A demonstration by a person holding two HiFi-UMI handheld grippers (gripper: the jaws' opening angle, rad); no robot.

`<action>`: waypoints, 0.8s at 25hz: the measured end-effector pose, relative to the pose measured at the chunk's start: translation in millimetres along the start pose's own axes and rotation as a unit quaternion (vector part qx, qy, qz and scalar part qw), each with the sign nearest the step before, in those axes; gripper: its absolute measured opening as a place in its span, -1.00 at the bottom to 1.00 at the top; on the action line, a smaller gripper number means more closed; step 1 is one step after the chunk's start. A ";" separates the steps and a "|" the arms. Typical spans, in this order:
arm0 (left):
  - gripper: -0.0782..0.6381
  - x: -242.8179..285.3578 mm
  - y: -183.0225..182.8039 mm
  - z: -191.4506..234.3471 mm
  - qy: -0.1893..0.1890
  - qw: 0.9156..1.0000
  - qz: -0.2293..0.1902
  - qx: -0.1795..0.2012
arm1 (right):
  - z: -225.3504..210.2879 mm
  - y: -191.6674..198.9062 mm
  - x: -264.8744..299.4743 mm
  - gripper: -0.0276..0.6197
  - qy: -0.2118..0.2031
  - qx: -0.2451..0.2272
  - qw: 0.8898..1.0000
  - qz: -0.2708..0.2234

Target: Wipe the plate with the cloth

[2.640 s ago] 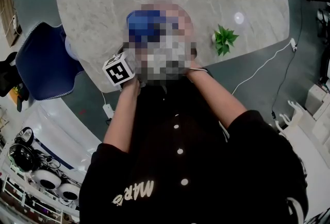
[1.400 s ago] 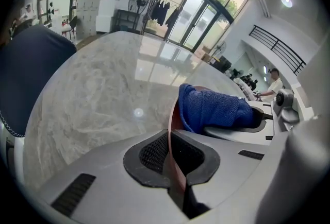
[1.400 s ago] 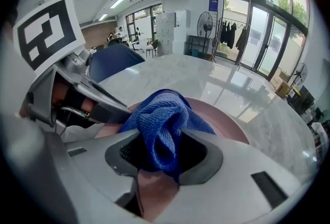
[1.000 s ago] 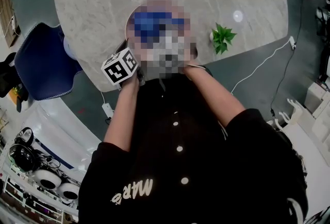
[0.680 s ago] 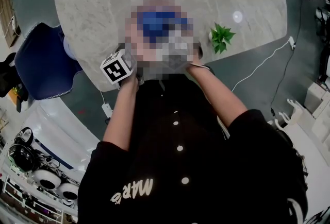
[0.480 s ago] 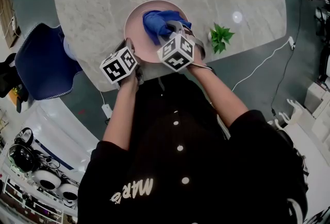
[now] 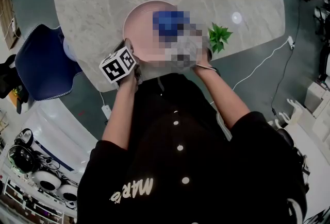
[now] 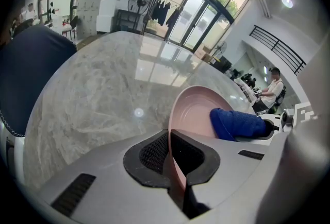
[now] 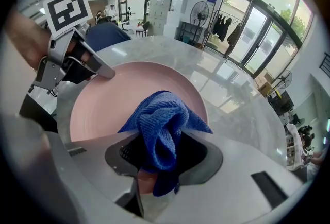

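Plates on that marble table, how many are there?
1: a pink plate near the person's edge of the table. The left gripper is clamped on its rim, and the right gripper holds a blue cloth on it. None seems hidden.

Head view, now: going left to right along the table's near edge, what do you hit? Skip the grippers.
Left to right: dark blue padded chair → round pink plate → small green leafy plant.
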State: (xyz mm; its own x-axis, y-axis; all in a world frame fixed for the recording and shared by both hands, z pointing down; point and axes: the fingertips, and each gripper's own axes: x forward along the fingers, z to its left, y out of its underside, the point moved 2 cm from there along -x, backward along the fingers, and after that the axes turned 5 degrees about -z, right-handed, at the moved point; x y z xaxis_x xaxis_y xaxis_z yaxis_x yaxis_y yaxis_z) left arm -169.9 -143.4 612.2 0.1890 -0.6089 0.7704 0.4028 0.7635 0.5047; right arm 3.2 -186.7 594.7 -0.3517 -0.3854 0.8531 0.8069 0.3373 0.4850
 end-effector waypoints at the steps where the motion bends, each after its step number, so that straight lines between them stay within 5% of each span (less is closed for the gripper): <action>1: -0.70 -0.1 -0.1 0.1 0.000 1.000 0.000 0.001 | -0.1 0.2 0.0 -0.44 0.001 -0.001 1.000 -0.001; 12: -0.70 0.1 0.8 0.2 0.007 1.000 0.005 0.000 | 0.4 -0.7 -2.5 -0.44 0.003 0.013 1.000 -0.010; 20: -0.70 0.4 -1.3 -0.5 0.009 1.000 0.006 0.002 | 52.1 -44.0 -25.8 -0.44 -0.105 -0.001 0.991 -0.080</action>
State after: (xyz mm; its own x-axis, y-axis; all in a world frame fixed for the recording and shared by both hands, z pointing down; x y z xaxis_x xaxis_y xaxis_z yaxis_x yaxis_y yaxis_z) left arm -169.9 -144.7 611.7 0.2099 -0.6038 0.7690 0.3971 0.7714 0.4973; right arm -47.9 -146.9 561.4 -0.5659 -0.2455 0.7870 0.7336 0.2855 0.6166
